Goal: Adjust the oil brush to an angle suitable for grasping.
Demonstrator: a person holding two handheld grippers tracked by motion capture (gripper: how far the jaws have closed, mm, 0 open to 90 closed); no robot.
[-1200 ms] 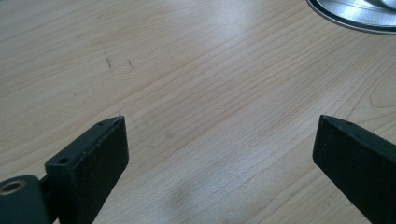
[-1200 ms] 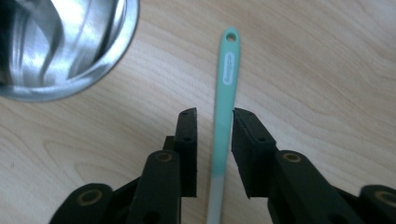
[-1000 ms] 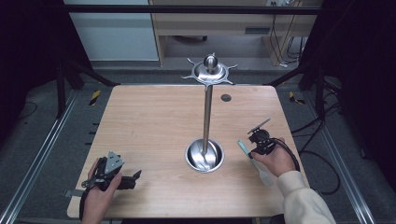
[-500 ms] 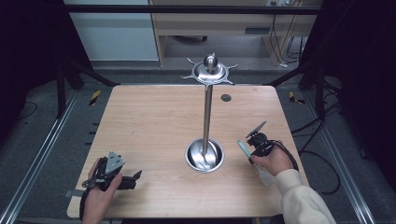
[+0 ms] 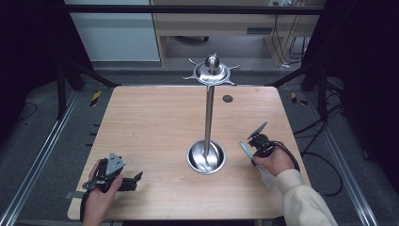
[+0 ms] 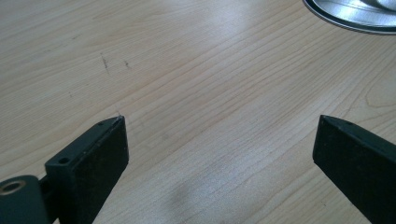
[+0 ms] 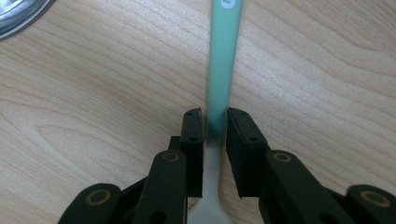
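A white mark on the green-handled utensil (image 7: 224, 60) is cut off, unreadable.

High view: fixed above near edge, facing forward and down over whole worktop (image 5: 155, 122). Left and right gripper views: low, close over wood, looking along own jaws. All three share steel base dish (image 5: 206, 157).

Your utensil: mint-green handle (image 7: 224, 56) joined to a pale metal neck | lying flat on the wooden tabletop | lengthwise between your right gripper's jaws | right of the steel stand base.
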